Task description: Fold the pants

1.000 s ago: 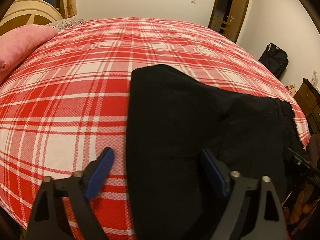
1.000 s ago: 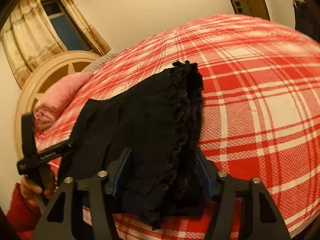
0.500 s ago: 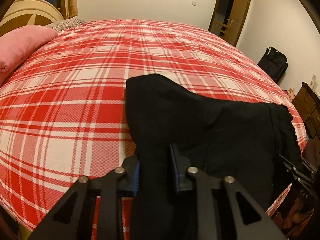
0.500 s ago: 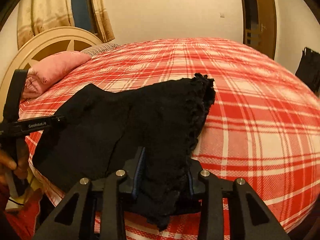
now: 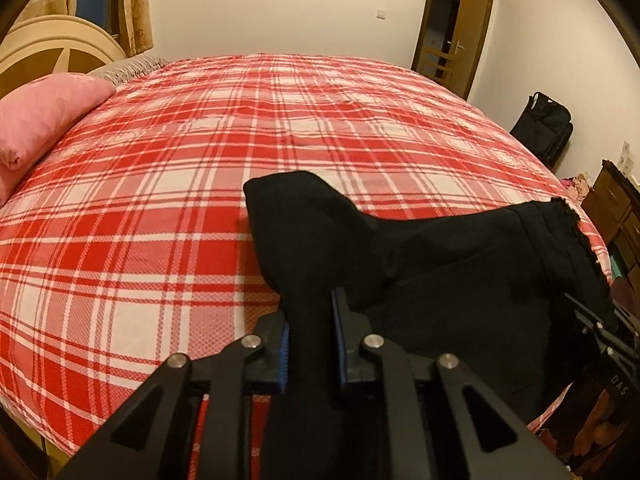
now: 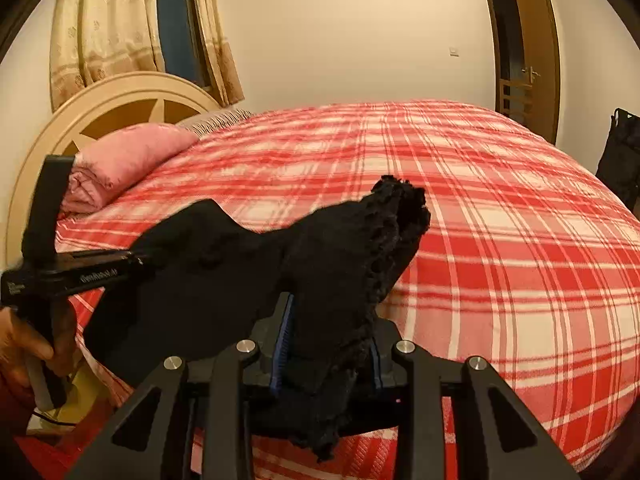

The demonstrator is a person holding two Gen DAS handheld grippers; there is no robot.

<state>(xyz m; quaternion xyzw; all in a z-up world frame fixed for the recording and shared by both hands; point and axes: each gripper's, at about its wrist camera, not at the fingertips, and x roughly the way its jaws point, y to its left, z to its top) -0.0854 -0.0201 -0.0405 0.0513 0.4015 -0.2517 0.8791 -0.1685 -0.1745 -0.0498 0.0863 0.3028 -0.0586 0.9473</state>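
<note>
Black pants (image 5: 440,272) lie folded near the front edge of a red plaid bed (image 5: 160,200), both front corners lifted off the cover. My left gripper (image 5: 310,312) is shut on the smooth left corner, the cloth pinched between its blue pads. In the right wrist view, my right gripper (image 6: 328,320) has the frilly hem end of the pants (image 6: 224,264) bunched between its jaws; they are still closing and the pads press on the fabric. The left gripper (image 6: 80,268), held by a hand, shows at the left of that view.
A pink pillow (image 5: 40,128) lies by the cream headboard (image 6: 120,100) at the bed's left end. A black bag (image 5: 544,128) and a wooden dresser (image 5: 616,208) stand beyond the right side. A brown door (image 5: 472,32) is ajar at the back.
Both grippers closed on the pants from open and rose, pulling the front corners up off the bed. The right wrist view rolled level.
</note>
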